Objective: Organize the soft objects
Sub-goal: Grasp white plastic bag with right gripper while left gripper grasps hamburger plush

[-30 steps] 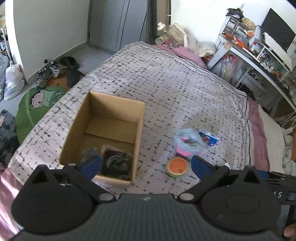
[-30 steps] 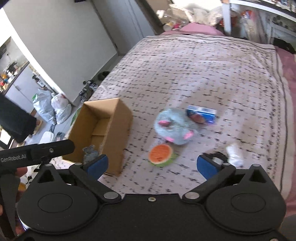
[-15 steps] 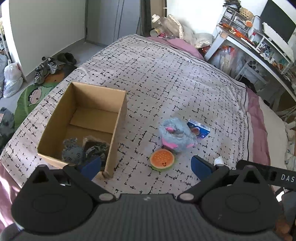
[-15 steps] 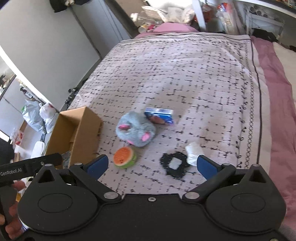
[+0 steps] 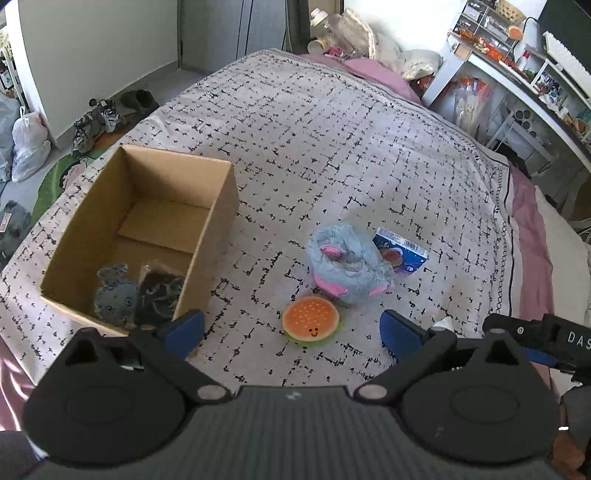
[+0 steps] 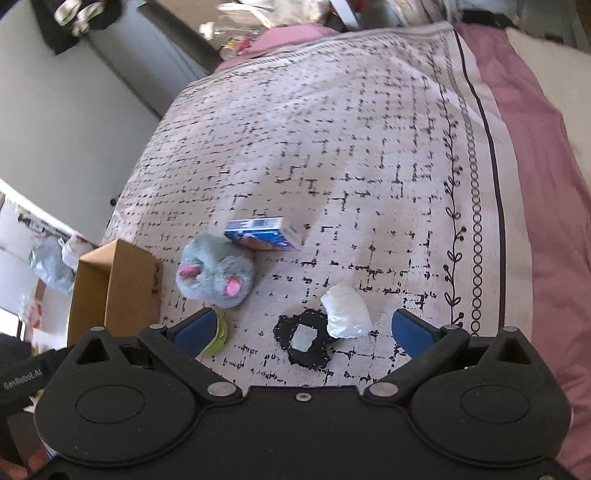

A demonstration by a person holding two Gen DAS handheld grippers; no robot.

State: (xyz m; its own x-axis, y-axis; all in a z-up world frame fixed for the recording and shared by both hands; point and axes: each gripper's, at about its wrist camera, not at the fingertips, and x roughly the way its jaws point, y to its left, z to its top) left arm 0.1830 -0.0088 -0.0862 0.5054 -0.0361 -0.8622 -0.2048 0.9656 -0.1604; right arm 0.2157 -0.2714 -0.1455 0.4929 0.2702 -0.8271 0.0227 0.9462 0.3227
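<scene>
An open cardboard box (image 5: 218, 206) (image 6: 122, 277) sits on the patterned bedspread and holds a grey plush (image 5: 112, 295) and a dark bundle (image 5: 159, 295). To its right lie a grey and pink plush (image 5: 347, 266) (image 6: 216, 275), a burger plush (image 5: 310, 319) and a blue carton (image 5: 402, 254) (image 6: 264, 234). In the right wrist view a black flat item (image 6: 306, 345) and a white wad (image 6: 345, 310) lie close ahead. My left gripper (image 5: 291, 330) is open and empty above the burger. My right gripper (image 6: 303, 330) is open and empty over the black item.
The bedspread (image 5: 332, 140) stretches far ahead. Shoes (image 5: 96, 122) and plastic bags (image 5: 29, 144) lie on the floor at left. A cluttered desk and shelves (image 5: 517, 74) stand at right. Bottles and bags (image 5: 343, 29) crowd the bed's far end.
The left gripper has drawn back from over the box, so the whole box and the plush toys show. The right view has swung right, bringing the black item and white wad between its fingers.
</scene>
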